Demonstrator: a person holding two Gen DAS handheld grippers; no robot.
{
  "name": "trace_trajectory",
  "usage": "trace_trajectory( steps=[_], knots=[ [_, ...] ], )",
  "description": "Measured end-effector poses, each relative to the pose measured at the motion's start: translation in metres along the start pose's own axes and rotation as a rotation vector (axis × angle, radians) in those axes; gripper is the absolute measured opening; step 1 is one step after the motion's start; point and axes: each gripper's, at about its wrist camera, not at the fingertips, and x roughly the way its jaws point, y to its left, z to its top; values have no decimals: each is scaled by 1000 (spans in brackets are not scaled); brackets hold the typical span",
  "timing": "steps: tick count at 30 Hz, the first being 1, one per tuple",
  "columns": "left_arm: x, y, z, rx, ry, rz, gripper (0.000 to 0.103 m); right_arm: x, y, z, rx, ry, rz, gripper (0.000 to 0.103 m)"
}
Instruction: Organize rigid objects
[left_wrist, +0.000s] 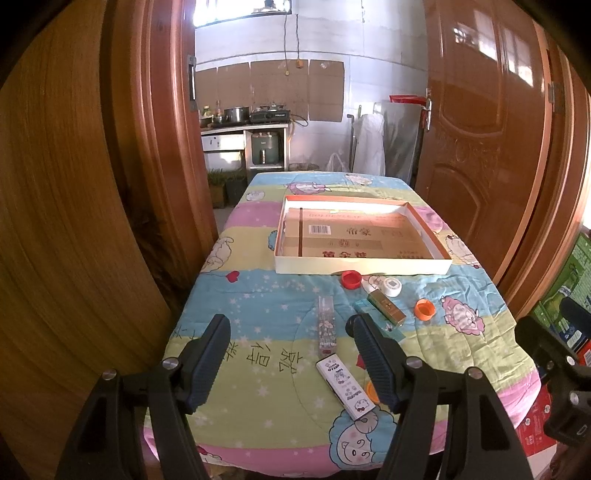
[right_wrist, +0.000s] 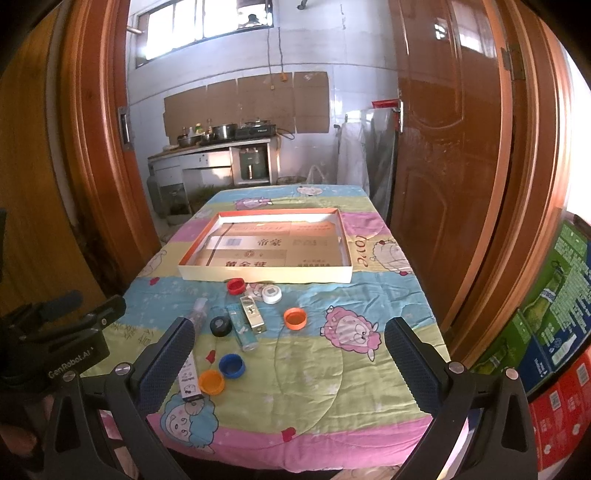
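With both my left gripper and right gripper spread wide and empty, the caps and small boxes sit crowded before the tray, so I risk knocking neighbours aside.

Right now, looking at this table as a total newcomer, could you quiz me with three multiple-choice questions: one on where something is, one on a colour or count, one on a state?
1. Where is the red cap?
A. Inside the tray
B. On the quilt just in front of the tray's near wall
C. On the floor

2. How many orange caps lie on the quilt?
A. None
B. Two
C. Five

3. What is in the shallow tray?
A. Only its printed cardboard liner
B. All the caps
C. A pot

Answers:
1 B: it sits against the near wall, outside.
2 B: one orange cap to the right, another beside the blue cap.
3 A: no loose item lies inside.
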Motion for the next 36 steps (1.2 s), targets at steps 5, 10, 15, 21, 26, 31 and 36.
trace_trajectory(
  steps=[5,10,15,21,26,31,36],
  knots=[
    [0,-1,0,2,-1,1,70,0,0,0,-1,1,1,103],
    [-1,-2,0,1,0,2,70,1,1,0,-2,3,2,103],
    [-1,-3,0,3,-2,3,70,1,1,0,-1,2,1,103],
    [-1,-4,-1,4,-1,4,70,1,1,0,-2,4,1,103],
    [1,-2,0,3,3,3,70,2,1,0,1,3,-1,103],
    [7,-1,0,0,15,7,70,5,-2,-3,6,11,0,103],
    [13,-1,0,3,27,8,70,10,-4,-3,8,20,0,103]
  ],
)
